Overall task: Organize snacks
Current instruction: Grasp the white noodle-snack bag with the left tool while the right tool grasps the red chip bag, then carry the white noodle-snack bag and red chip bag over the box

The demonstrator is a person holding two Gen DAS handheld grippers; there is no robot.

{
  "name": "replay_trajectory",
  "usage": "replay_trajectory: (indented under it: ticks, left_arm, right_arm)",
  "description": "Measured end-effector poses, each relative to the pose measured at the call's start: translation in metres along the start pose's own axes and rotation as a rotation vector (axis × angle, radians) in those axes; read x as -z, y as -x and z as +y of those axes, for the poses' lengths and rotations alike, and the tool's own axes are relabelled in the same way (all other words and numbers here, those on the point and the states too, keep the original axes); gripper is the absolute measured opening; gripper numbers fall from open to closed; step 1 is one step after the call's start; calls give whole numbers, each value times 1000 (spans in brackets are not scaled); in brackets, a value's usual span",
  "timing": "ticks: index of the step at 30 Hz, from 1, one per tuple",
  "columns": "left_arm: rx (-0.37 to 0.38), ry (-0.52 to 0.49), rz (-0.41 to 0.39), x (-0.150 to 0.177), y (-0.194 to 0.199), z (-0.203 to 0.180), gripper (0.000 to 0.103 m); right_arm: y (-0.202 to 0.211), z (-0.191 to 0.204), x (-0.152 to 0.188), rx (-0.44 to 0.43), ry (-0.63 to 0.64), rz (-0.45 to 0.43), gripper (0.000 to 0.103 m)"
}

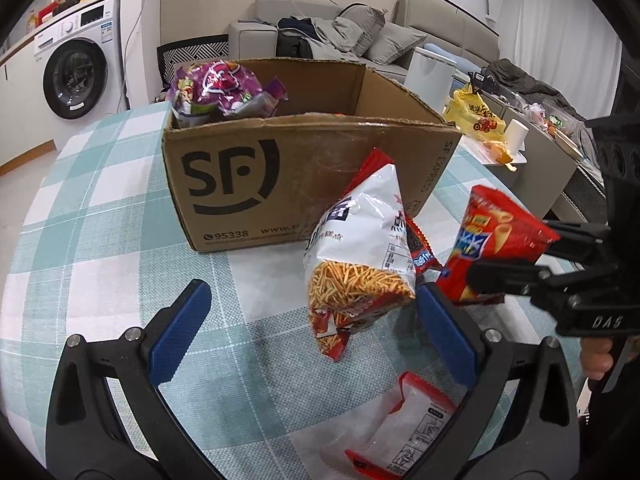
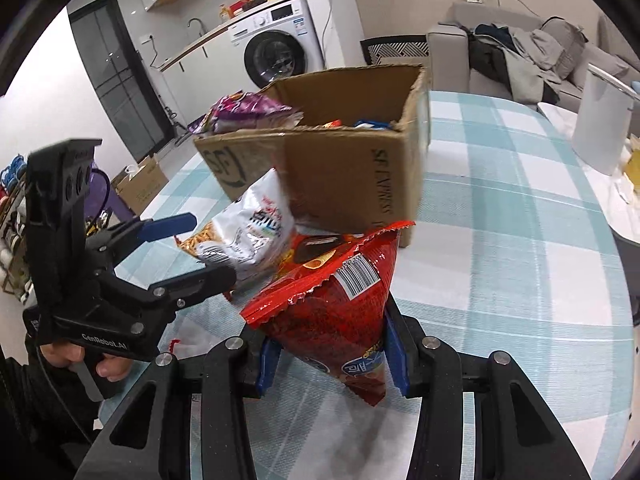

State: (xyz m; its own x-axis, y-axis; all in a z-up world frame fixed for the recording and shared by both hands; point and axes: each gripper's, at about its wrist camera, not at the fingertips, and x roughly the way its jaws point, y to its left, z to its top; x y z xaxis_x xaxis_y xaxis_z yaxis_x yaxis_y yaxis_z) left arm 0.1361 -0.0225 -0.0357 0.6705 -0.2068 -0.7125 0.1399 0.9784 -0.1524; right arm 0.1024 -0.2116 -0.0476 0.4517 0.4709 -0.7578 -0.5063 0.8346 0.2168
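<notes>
Cardboard box [image 1: 304, 168] — printed "SF", "95338", "SF EXPRESS" on its side; stands on the checked tablecloth [image 1: 100, 232], purple snack bags [image 1: 218, 88] piled at its far left corner. White bag of fried sticks [image 1: 360, 248] leans against the box's near wall, with a small dark packet [image 1: 420, 248] behind it. Red-and-white pouch [image 1: 400, 428] lies nearest. Left gripper [image 1: 312, 336] — blue pads spread wide, holding nothing, near the white bag. Right gripper [image 2: 332, 356] — narrowed, pads clamping a red snack bag [image 2: 340, 304], barcode up, right of the white bag.
</notes>
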Motion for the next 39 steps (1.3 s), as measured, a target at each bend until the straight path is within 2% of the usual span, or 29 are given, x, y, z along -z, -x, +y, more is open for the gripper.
replay_trajectory:
  ticks: [5,8,11,14,15,21,39]
  left_arm:
    - [11,10,1,-2,-7,2,101]
    - [25,9,5,-6,-10,0,96]
    - [34,-13,5,-10,-14,-8,84]
    - [57,-30,14,-13,-17,-16,67]
    - [67,-36,19,-13,-18,-19,56]
    - [86,-46,0,-9,-13,-24,42]
    - [65,-16,-70,-1,28,3,42]
  right_arm:
    - [4,-5,-2,4,-8,-13,45]
    - [5,-6,-1,5,-13,-17,45]
    - [7,-6,-1,5,-17,-20,45]
    - [9,-7,0,6,-20,-24,45]
    - [10,-7,0,5,-20,-26,45]
    - [13,-6,0,5,-17,-36,45]
    - [16,2,-3,-2,-14,-68,45]
